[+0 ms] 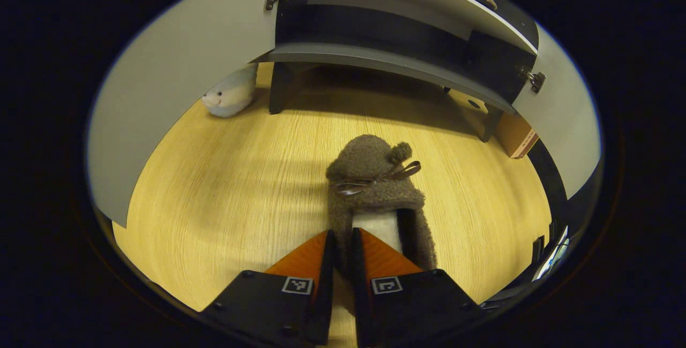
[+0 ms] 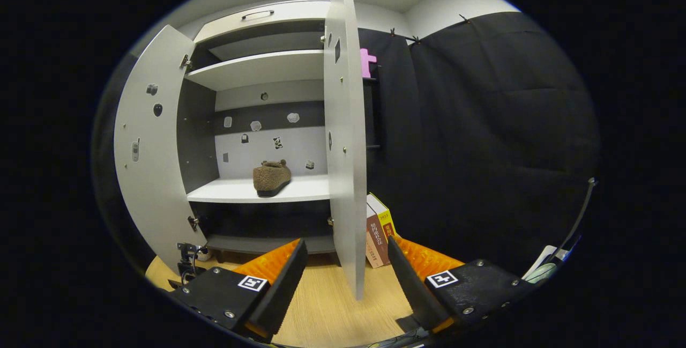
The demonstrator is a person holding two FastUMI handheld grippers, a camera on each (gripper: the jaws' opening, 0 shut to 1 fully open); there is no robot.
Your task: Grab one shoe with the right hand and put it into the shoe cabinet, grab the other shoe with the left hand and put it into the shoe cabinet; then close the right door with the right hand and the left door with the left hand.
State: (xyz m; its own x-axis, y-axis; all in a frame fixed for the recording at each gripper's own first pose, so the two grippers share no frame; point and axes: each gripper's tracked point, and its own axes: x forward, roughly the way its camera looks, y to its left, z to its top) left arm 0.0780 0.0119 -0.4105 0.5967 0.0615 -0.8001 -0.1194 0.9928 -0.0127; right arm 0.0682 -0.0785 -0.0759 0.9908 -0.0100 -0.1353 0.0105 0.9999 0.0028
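One shoe (image 2: 271, 177) is on the cabinet (image 2: 257, 69) shelf; my right gripper (image 2: 345, 262) is spread wide and empty. My left gripper (image 1: 343, 249) pinches the second shoe (image 1: 375, 192) by its heel rim, mid-floor (image 1: 225, 187). Left: stow it, close both doors (image 2: 345, 139).

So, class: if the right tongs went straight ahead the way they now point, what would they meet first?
Most likely the front edge of the open right door, which stands between the open right tongs. Depth is unclear.
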